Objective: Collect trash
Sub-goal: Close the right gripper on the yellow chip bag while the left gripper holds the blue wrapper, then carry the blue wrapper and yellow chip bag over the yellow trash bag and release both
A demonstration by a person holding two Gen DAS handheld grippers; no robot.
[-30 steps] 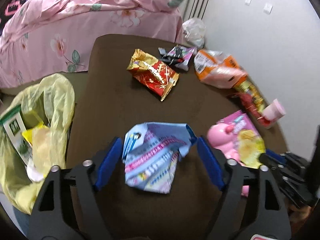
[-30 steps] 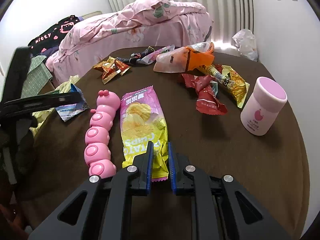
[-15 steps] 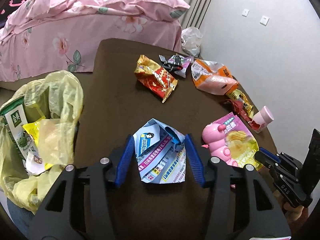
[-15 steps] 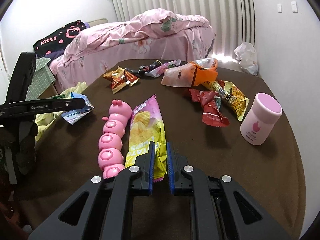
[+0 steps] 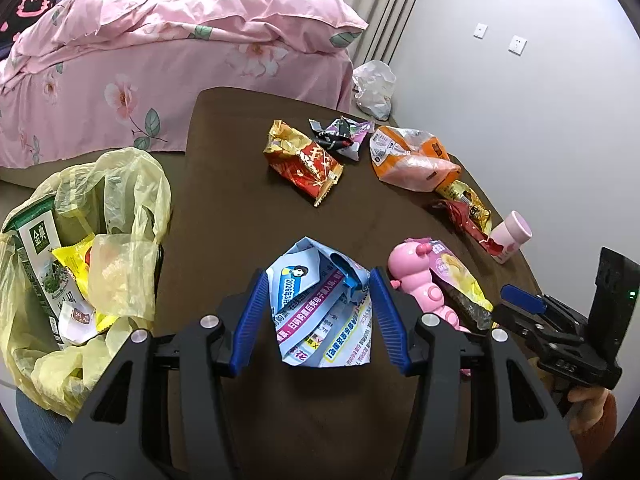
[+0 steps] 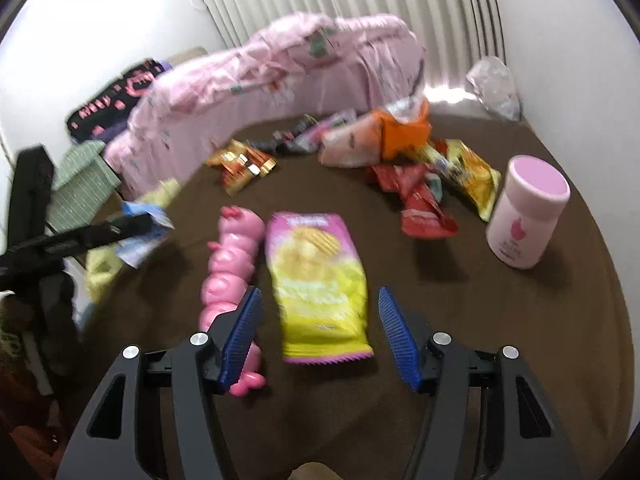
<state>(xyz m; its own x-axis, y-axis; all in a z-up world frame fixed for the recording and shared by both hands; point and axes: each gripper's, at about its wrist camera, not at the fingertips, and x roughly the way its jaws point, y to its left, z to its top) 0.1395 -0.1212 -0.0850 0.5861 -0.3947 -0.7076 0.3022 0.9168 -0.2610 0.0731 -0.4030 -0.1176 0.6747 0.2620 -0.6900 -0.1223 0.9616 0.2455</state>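
Note:
My left gripper (image 5: 318,320) is shut on a crumpled light-blue paper wrapper (image 5: 320,312) and holds it above the brown table (image 5: 240,208). A yellow trash bag (image 5: 80,264) with a milk carton and wrappers in it hangs at the table's left edge. My right gripper (image 6: 320,336) is open, its jaws on either side of the near end of a pink-and-yellow chip bag (image 6: 316,280) that lies flat. The right gripper also shows in the left wrist view (image 5: 524,300).
A pink caterpillar toy (image 6: 228,272) lies left of the chip bag. A pink-lidded bottle (image 6: 524,216) stands at the right. Red (image 5: 304,164), orange (image 5: 408,160) and dark wrappers (image 5: 340,136) lie farther back. A pink bed (image 5: 160,64) stands behind.
My left gripper closed on the blue wrapper and lifted it. My right gripper went from shut to open around the chip bag's near end.

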